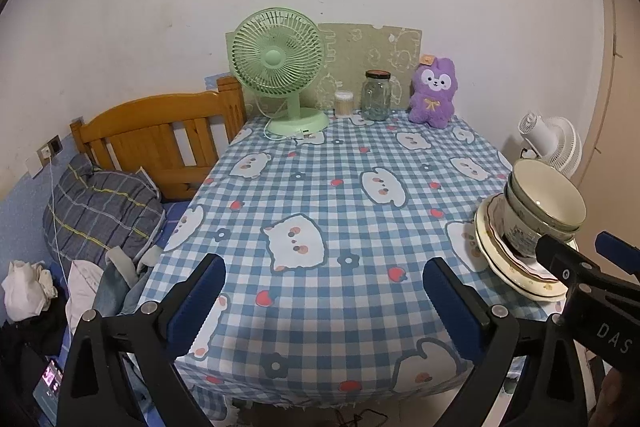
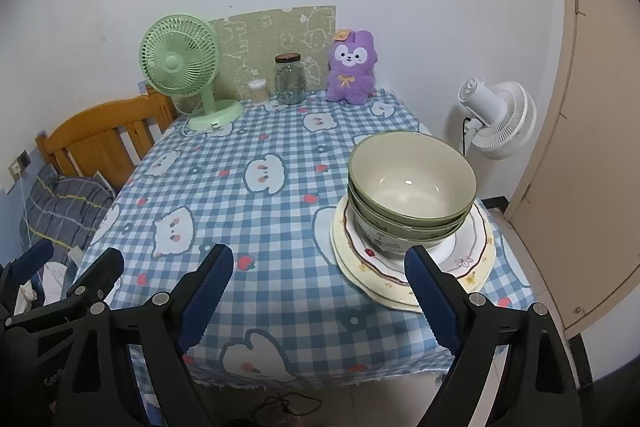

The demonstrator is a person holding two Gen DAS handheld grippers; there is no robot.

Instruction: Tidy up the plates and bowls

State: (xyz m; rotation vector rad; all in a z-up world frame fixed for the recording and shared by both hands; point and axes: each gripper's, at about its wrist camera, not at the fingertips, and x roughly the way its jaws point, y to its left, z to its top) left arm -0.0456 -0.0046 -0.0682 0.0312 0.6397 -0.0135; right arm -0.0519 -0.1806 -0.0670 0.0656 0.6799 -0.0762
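Observation:
Three nested green bowls (image 2: 412, 183) stand on a stack of cream, flower-patterned plates (image 2: 474, 259) near the right edge of the checked table (image 2: 260, 227). My right gripper (image 2: 320, 255) is open above the table's front, and its right finger (image 2: 430, 291) stands just in front of the plates' near rim with nothing between the jaws. My left gripper (image 1: 324, 269) is open over the bare cloth (image 1: 320, 187) to the left of the stack. From the left wrist the bowls (image 1: 544, 203) and plates (image 1: 516, 273) are at the far right, partly behind the right gripper (image 1: 578, 243).
At the back of the table stand a green desk fan (image 2: 180, 67), a small toothpick tub (image 2: 257, 91), a glass jar (image 2: 290, 79) and a purple plush toy (image 2: 352, 67). A wooden bed end (image 1: 160, 139) with bedding lies to the left. A white fan (image 2: 496, 119) and a door (image 2: 592, 107) are on the right.

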